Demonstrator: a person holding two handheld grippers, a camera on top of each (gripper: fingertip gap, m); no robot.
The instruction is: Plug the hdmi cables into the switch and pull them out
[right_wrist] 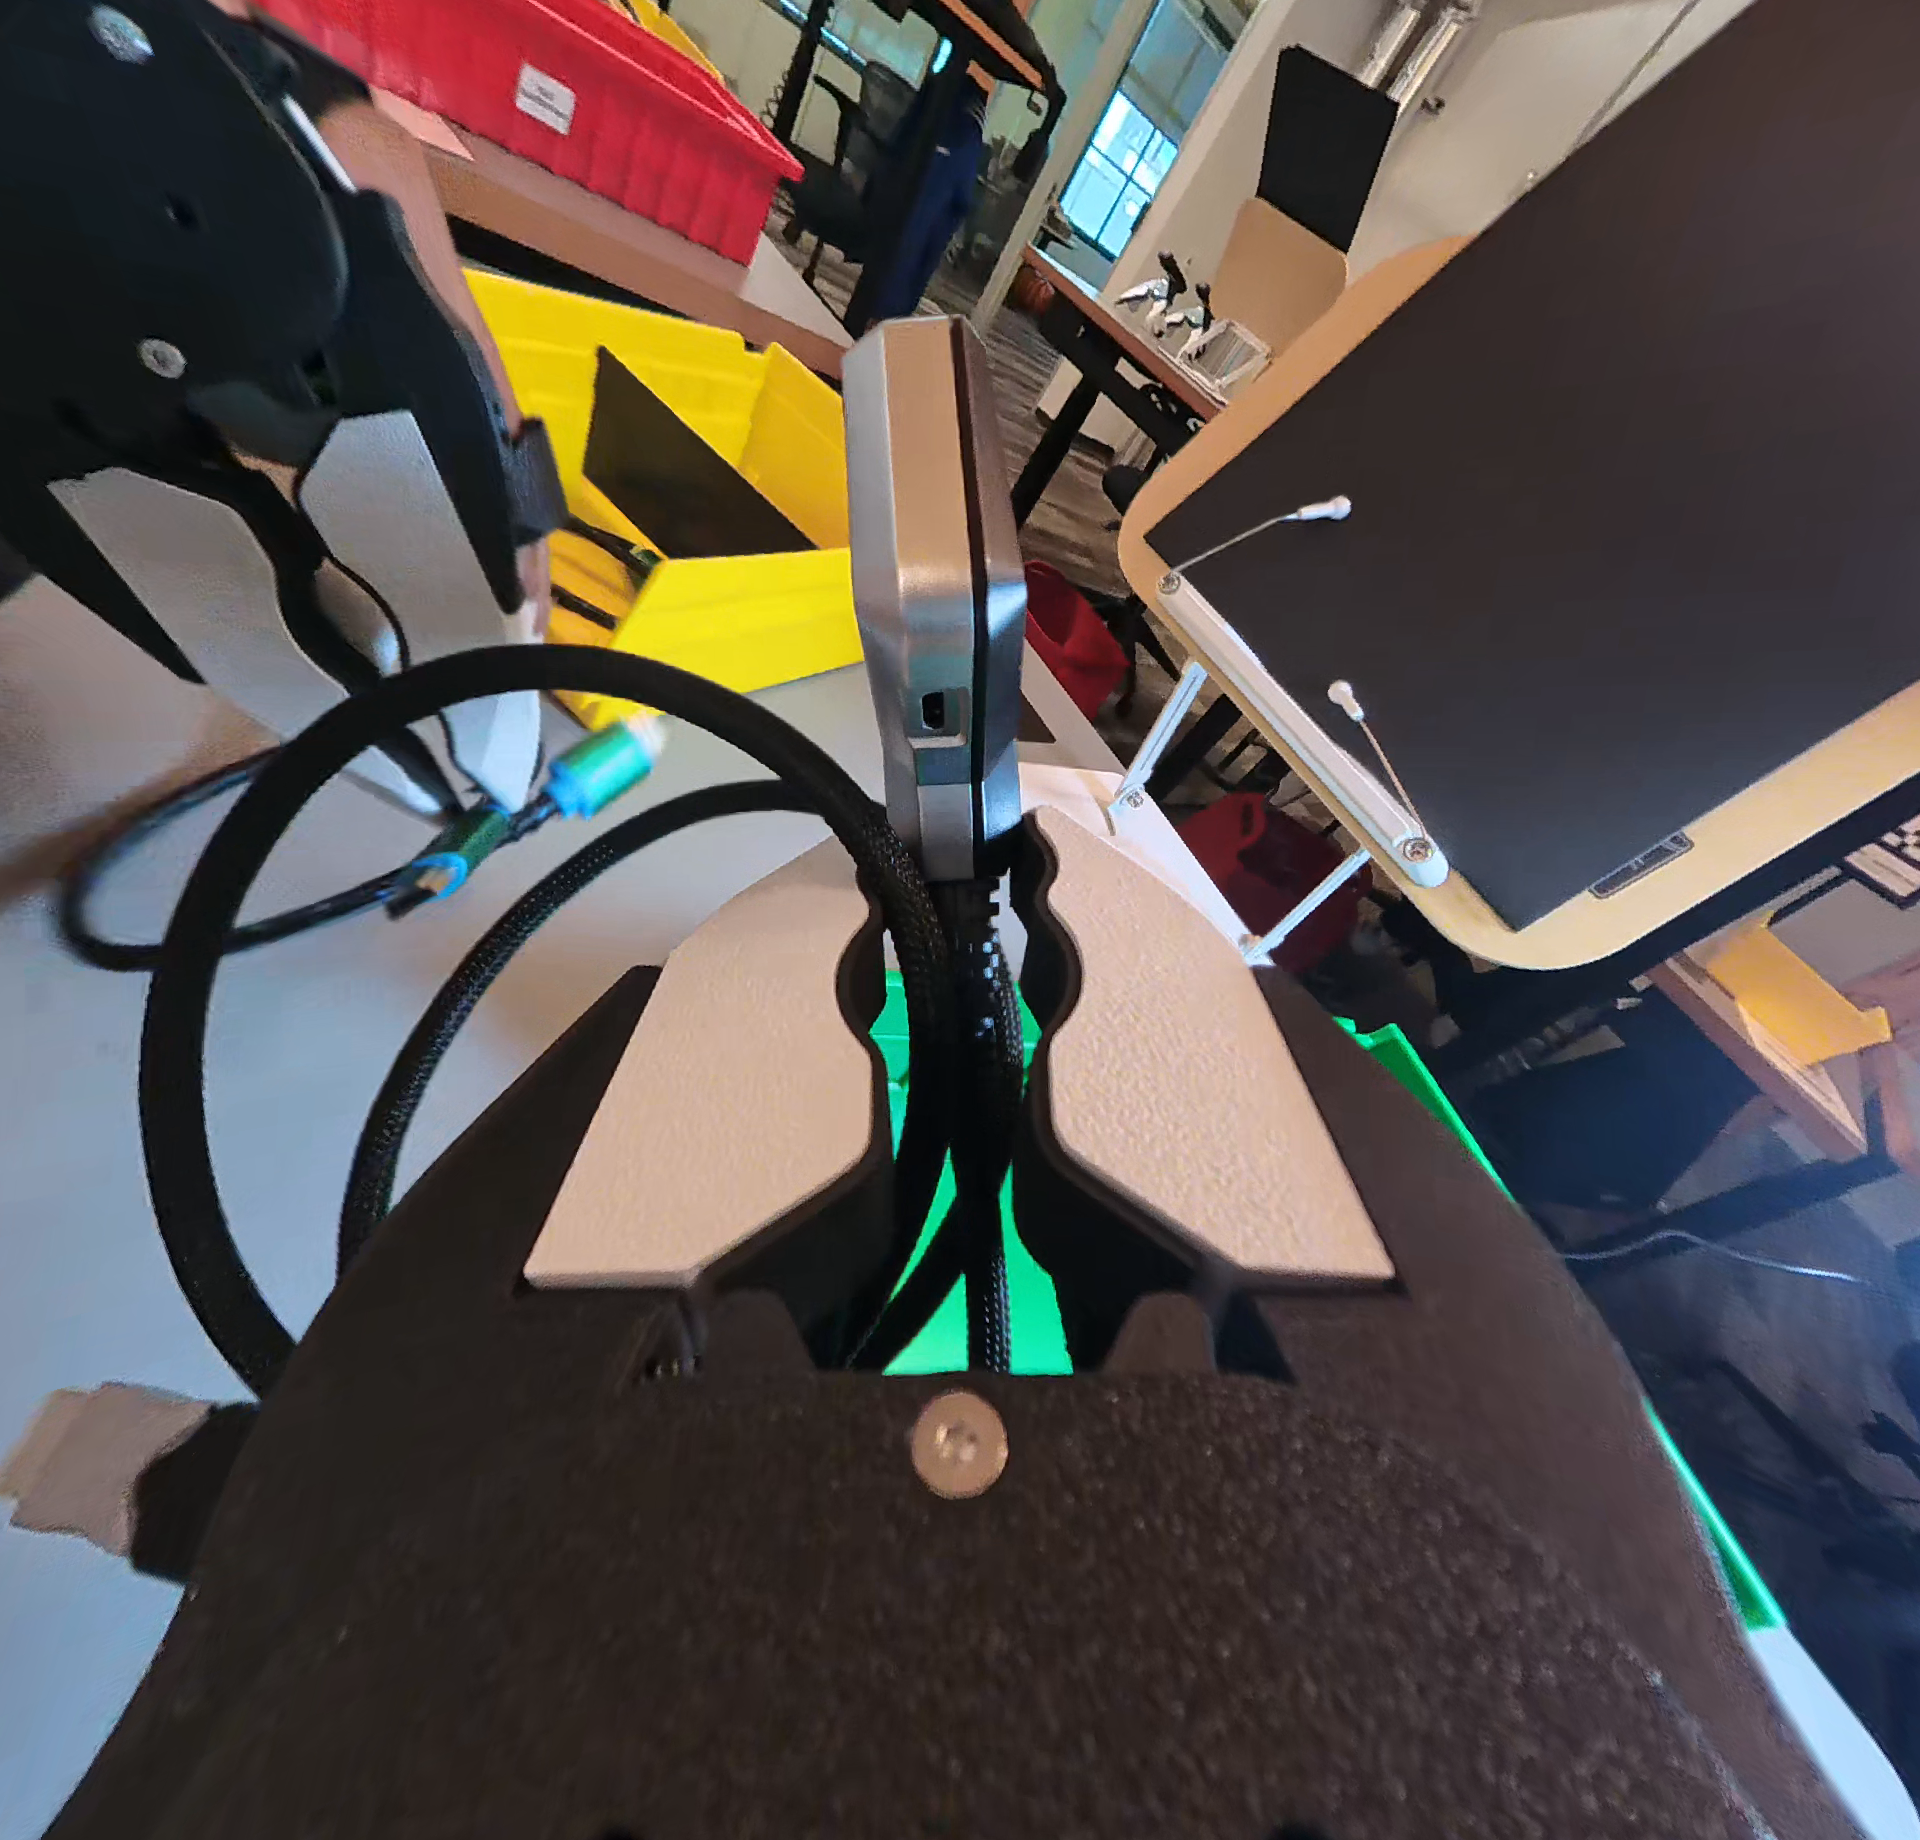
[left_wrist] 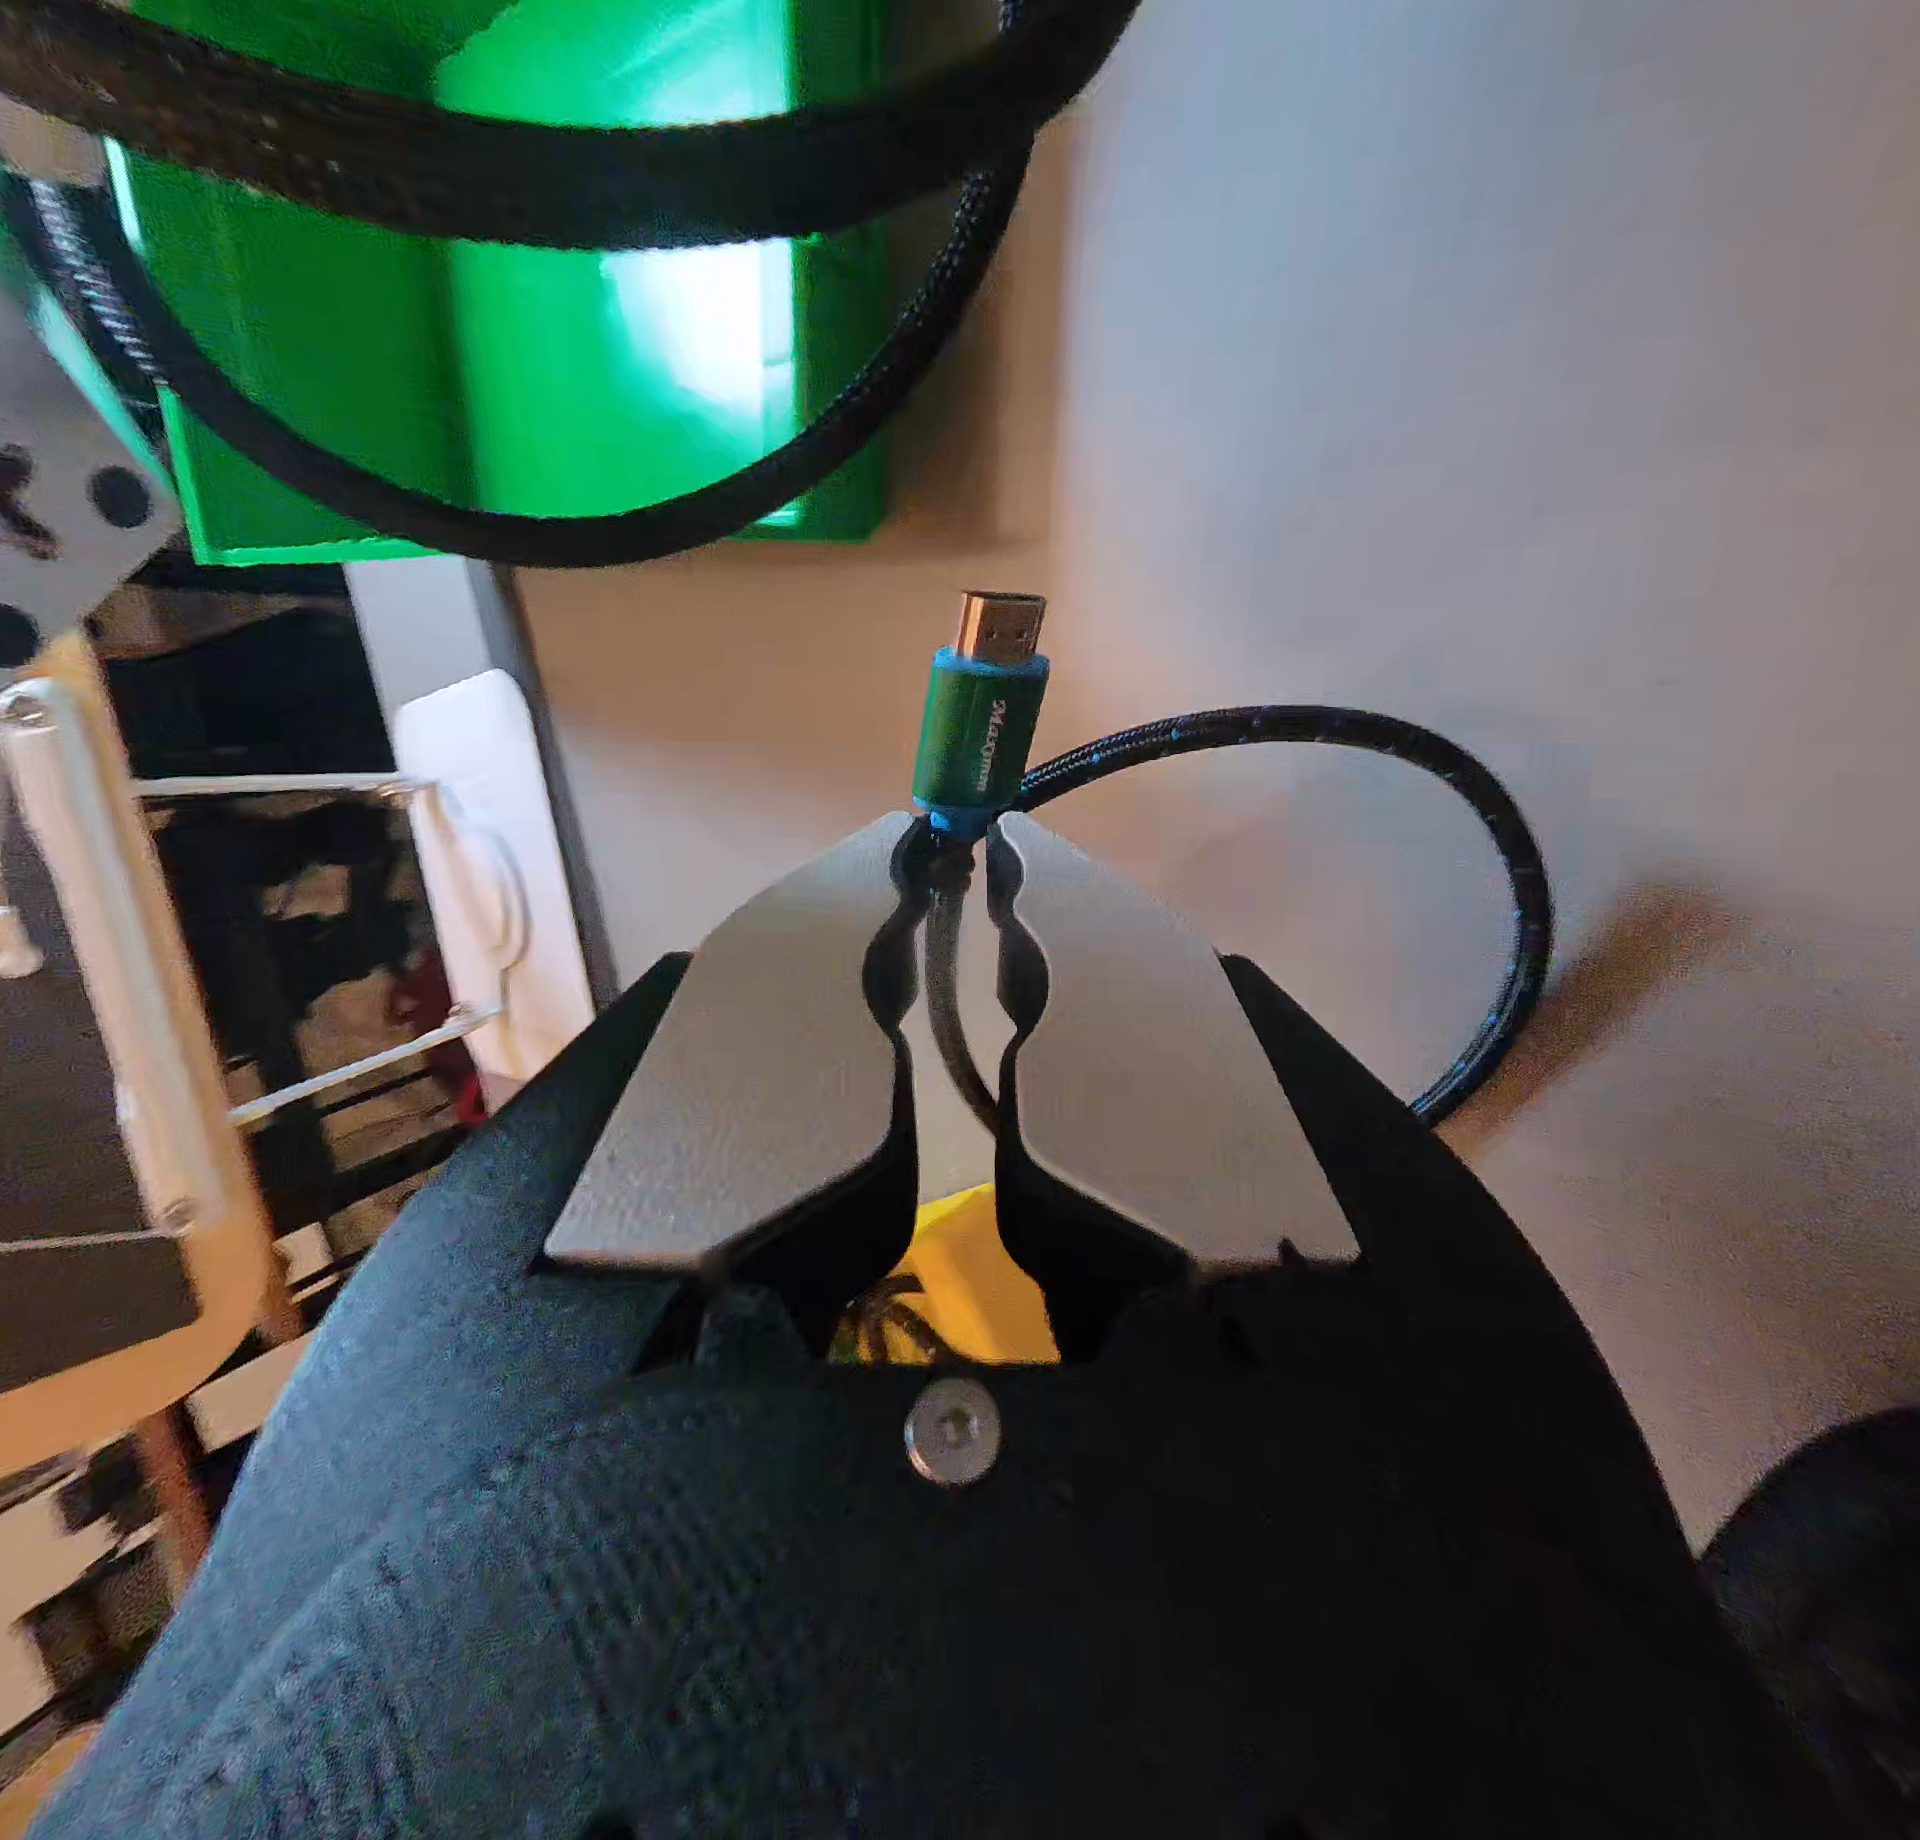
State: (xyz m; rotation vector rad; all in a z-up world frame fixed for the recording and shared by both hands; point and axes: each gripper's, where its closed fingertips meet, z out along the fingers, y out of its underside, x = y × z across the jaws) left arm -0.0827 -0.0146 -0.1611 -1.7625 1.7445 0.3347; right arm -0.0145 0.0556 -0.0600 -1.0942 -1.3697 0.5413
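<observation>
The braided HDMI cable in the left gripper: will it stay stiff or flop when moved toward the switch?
Probably springy rather than limp: the braided cable arcs in a smooth loop behind the left gripper. The green plug stands straight beyond the fingertips, so its tip may wobble. The switch, gripped only at its bottom by the right gripper, might pivot when pushed.

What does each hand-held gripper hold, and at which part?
Left hand-held gripper: HDMI cable, at the strain relief behind the green plug. Right hand-held gripper: the switch, at its lower end.
</observation>
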